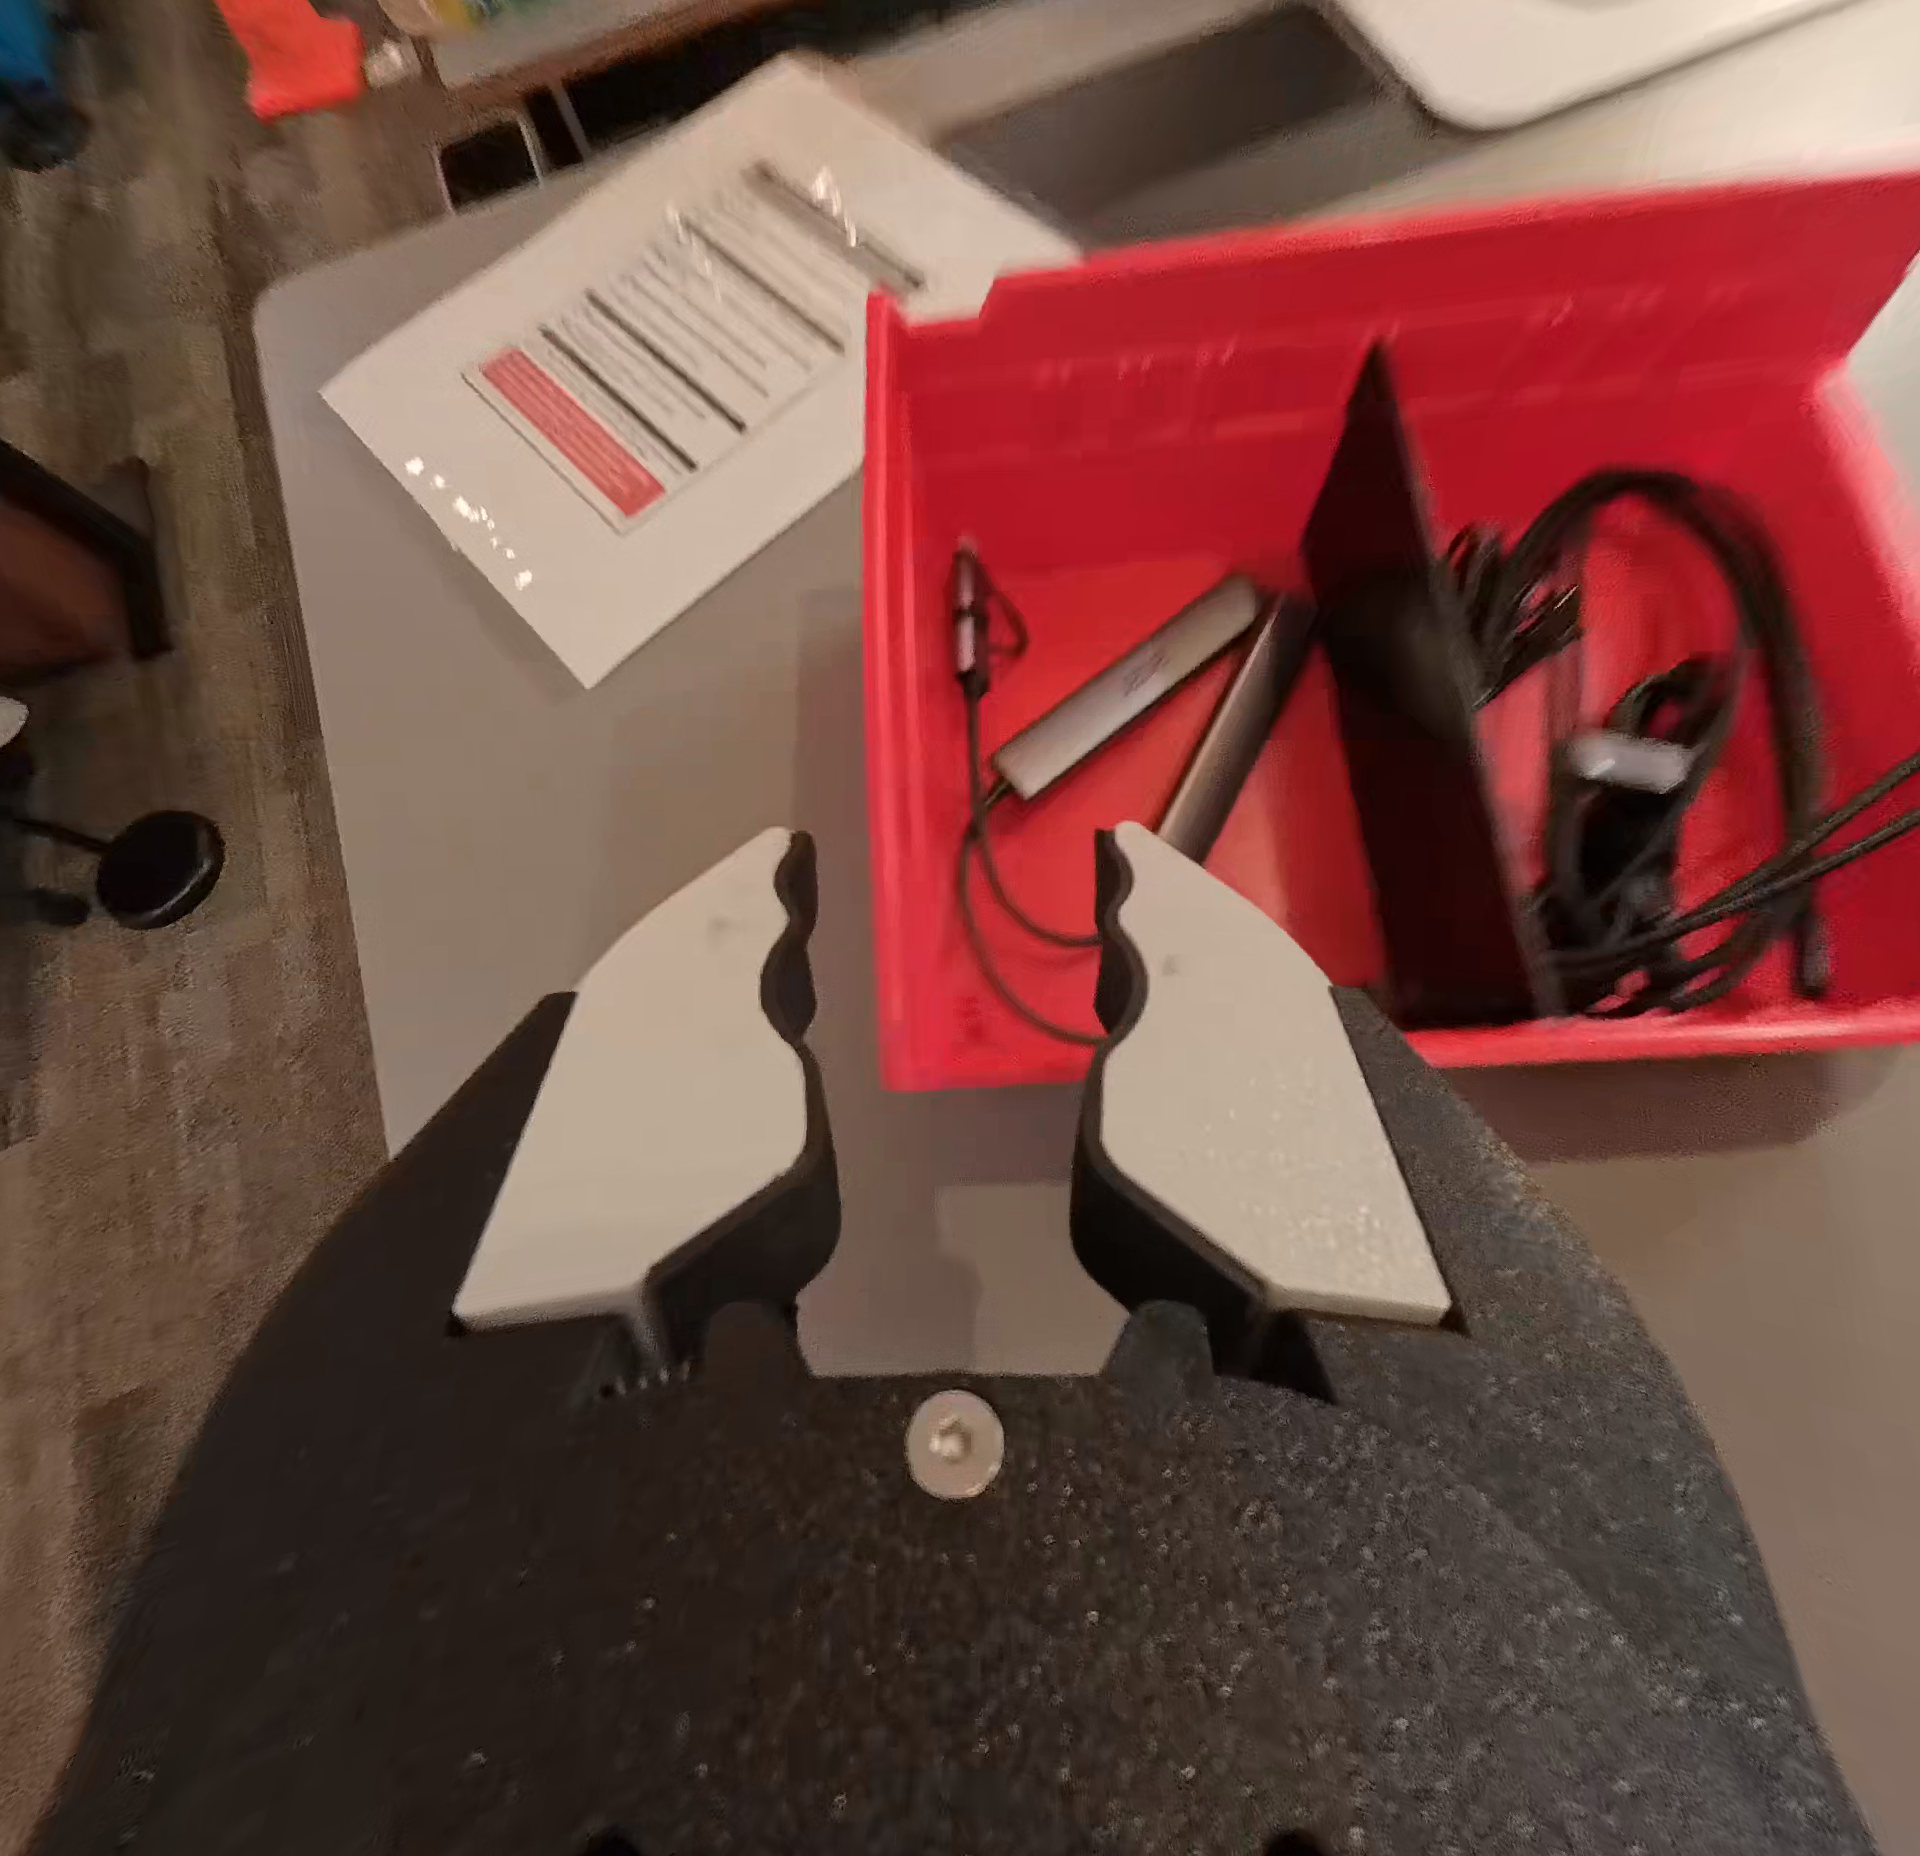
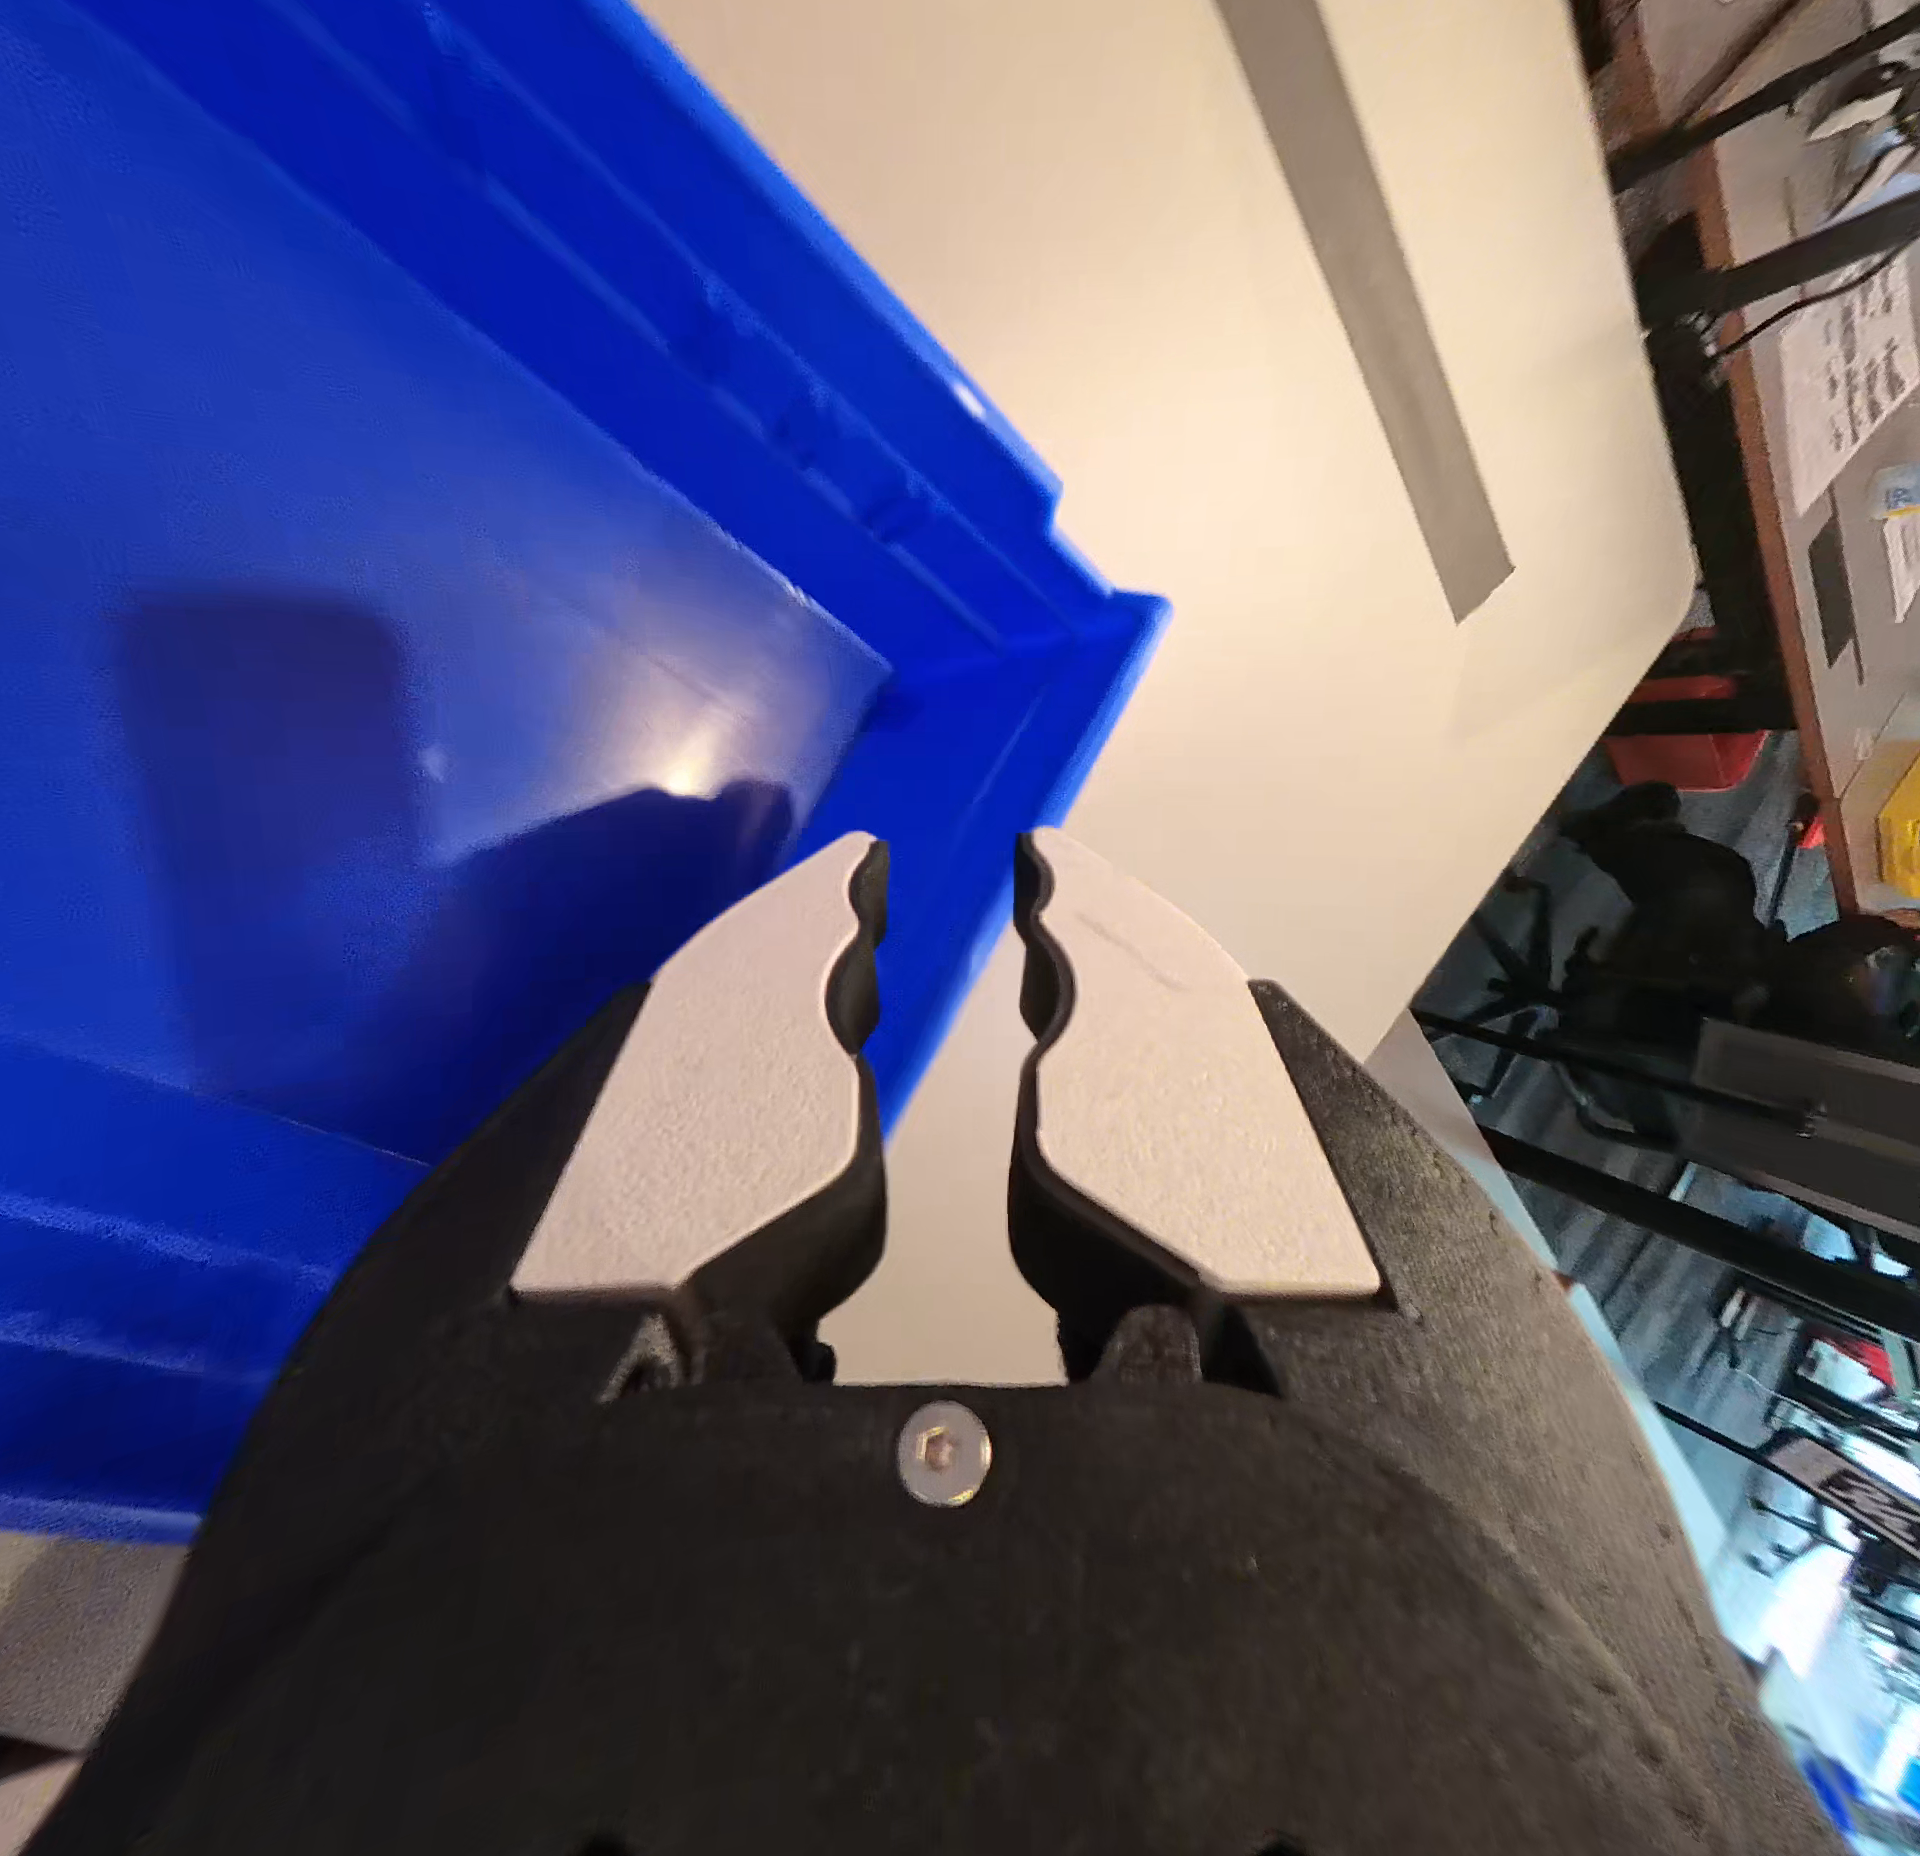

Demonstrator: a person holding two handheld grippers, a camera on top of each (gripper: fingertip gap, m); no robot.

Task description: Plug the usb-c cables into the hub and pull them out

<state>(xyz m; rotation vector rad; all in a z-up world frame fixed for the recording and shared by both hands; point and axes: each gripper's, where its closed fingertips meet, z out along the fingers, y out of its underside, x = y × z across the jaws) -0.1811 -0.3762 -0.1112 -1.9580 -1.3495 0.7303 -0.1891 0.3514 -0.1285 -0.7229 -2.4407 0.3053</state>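
Note:
In the left wrist view a red bin (image 1: 1039,435) stands on the pale table, split by a black divider (image 1: 1392,684). Its left compartment holds a grey usb hub (image 1: 1132,684) with a thin black lead and a second grey hub (image 1: 1236,726) leaning beside it. The right compartment holds a tangle of black usb-c cables (image 1: 1683,767). My left gripper (image 1: 956,856) is open and empty, above the bin's near-left wall. In the right wrist view my right gripper (image 2: 951,856) is open and empty, at the corner of a blue bin (image 2: 416,559).
A white sheet with a printed label (image 1: 644,372) lies on the table left of the red bin. A white tray (image 1: 1600,19) sits at the far right. The table's left edge drops to a wood-look floor. Shelves and chairs show at the right of the right wrist view.

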